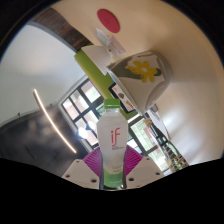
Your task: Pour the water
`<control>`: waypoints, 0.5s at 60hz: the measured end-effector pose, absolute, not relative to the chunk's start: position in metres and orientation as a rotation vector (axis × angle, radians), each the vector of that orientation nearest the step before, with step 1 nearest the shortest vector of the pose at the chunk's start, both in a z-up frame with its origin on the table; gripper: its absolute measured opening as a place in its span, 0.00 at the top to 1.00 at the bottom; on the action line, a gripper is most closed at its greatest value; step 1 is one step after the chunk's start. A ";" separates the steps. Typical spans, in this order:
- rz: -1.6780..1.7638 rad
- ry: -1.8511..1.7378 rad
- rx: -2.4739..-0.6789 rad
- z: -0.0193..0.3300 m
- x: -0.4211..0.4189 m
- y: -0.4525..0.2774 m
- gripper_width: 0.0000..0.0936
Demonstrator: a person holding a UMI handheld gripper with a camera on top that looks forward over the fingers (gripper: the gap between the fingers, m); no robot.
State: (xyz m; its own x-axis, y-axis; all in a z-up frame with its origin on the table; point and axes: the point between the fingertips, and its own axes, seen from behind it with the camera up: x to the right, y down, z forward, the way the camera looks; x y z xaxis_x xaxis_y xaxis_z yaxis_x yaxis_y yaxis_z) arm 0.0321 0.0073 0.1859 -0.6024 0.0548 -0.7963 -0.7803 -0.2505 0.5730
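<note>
A clear plastic bottle [112, 140] with a white label, red lettering and a green base stands upright between my fingers. My gripper [113, 166] is shut on the bottle, the magenta pads [92, 163] pressing its lower part from both sides. The bottle's cap end points away from me, towards a slanted green and white strip [92, 68] above it. The view looks upward at a ceiling and windows. No cup or other vessel shows.
A white ceiling with a round red object [107, 18] and a white lamp or box bearing a yellow mark [143, 70] lies beyond the bottle. Dark-framed windows [88, 105] stand behind it. A long light strip [55, 122] runs at the left.
</note>
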 end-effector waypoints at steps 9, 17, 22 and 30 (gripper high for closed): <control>1.923 1.500 -0.824 0.187 0.042 0.005 0.73; 1.891 1.467 -0.855 0.188 0.043 0.004 0.73; 1.826 1.326 -0.971 0.197 0.033 0.004 0.73; 1.471 0.874 -1.171 0.237 0.040 -0.005 0.73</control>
